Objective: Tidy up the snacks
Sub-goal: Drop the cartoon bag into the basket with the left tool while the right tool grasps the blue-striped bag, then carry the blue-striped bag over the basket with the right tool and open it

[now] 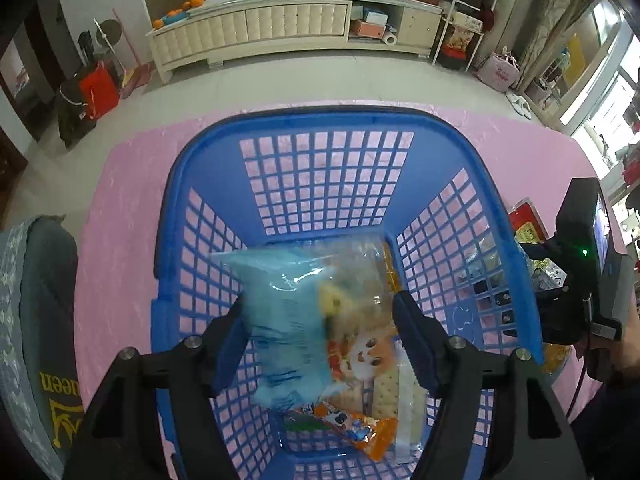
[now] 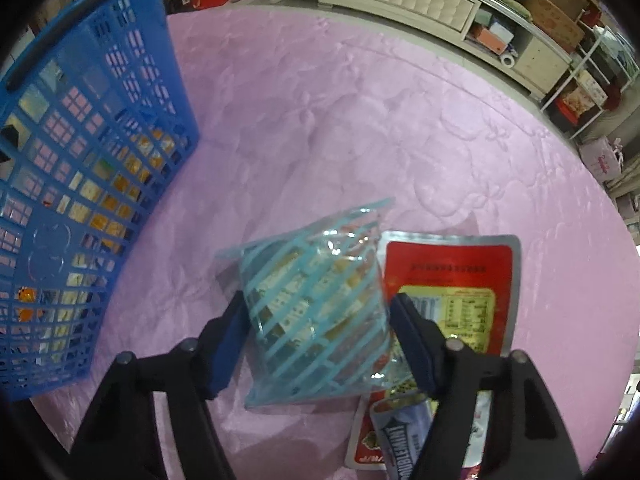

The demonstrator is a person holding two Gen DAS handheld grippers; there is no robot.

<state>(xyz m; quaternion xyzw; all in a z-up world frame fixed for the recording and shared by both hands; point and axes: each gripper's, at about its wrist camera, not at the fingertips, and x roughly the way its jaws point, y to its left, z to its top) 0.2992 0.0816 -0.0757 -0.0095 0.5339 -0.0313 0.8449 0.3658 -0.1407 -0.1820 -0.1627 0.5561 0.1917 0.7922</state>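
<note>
In the left wrist view my left gripper (image 1: 320,332) hangs over the blue plastic basket (image 1: 208,168), jaws spread wide around a light blue snack bag (image 1: 284,320); the bag looks blurred and I cannot tell if the pads touch it. Orange snack packs (image 1: 360,428) and a cracker pack (image 1: 392,392) lie on the basket floor. In the right wrist view my right gripper (image 2: 318,332) has its jaws against both sides of a clear bag with light blue stripes (image 2: 316,320) on the pink cloth. A red pouch (image 2: 452,276) lies beside it.
The pink cloth (image 2: 360,120) covers the table. The basket (image 2: 80,160) stands left of the right gripper. A purple-white packet (image 2: 404,440) lies over a red packet near the front. A cream cabinet (image 1: 280,28) stands across the floor. The right gripper body (image 1: 580,264) shows past the basket's right wall.
</note>
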